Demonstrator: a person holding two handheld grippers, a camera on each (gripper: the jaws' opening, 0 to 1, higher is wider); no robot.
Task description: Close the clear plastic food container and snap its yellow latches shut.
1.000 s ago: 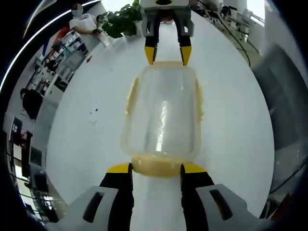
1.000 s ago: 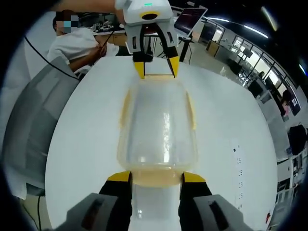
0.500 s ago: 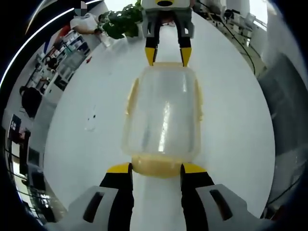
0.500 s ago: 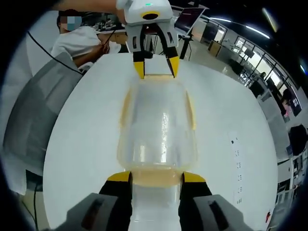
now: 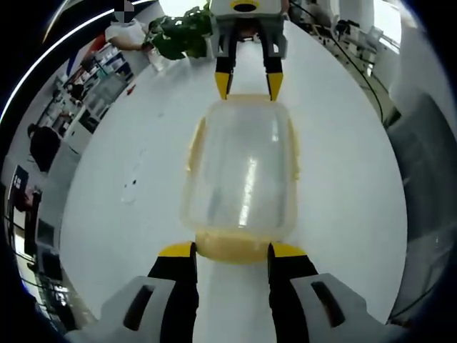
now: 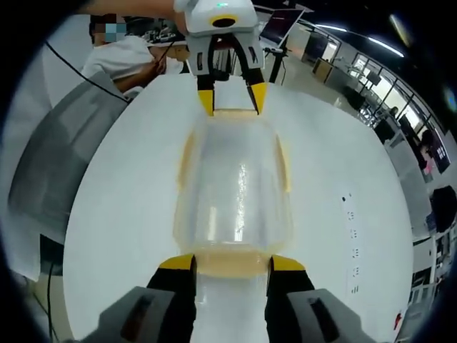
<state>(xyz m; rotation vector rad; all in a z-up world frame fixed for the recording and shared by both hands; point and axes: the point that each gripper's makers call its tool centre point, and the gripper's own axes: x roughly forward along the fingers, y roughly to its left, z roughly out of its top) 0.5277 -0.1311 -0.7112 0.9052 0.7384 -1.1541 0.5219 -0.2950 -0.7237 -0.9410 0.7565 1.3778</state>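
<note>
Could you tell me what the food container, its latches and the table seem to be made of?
Container: apparently clear, slightly frosted plastic; the white table shows through it and a glossy highlight runs down the lid. Latches: opaque yellow, probably plastic with a smooth, soft sheen. Table: plain white, smooth and fairly matte, perhaps laminate; the views cannot settle that.

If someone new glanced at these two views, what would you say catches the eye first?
The clear container with its lid on, lying mid-table between the two grippers, one at each short end. In the left gripper view, the left gripper brackets the near yellow latch, and the right gripper meets the far end. Behind it stands a leafy plant; in the right gripper view, a seated person is at the table's far edge.
</note>
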